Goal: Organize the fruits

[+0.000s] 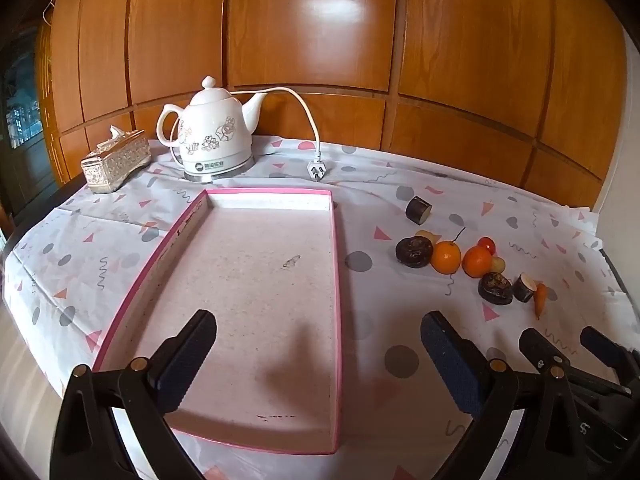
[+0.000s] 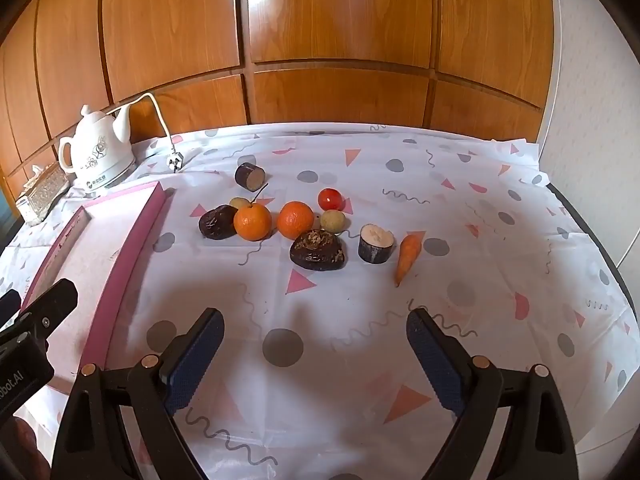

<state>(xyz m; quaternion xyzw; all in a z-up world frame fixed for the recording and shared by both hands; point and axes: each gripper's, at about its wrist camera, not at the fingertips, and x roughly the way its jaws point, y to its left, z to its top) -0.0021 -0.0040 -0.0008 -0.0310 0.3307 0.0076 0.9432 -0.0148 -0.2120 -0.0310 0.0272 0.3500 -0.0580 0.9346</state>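
Observation:
A shallow pink-rimmed tray [image 1: 335, 280] lies empty on the table; its right wall shows in the right wrist view [image 2: 132, 240]. To its right lie two oranges [image 2: 253, 221] [image 2: 295, 219], a red tomato [image 2: 331, 199], two small yellowish fruits [image 2: 333, 221], two dark wrinkled fruits [image 2: 318, 251] [image 2: 218, 222], two dark cut cylinders [image 2: 375, 243] [image 2: 250, 176] and a small carrot [image 2: 408, 255]. My left gripper [image 1: 318, 328] is open and empty over the tray's near end. My right gripper [image 2: 315, 322] is open and empty, in front of the fruit pile.
A white floral kettle [image 1: 214, 132] with a loose cord and plug [image 1: 317, 169] stands behind the tray. A silver tissue box [image 1: 116, 160] sits at the back left. A patterned cloth [image 2: 480, 240] covers the table. Wooden panelling backs it.

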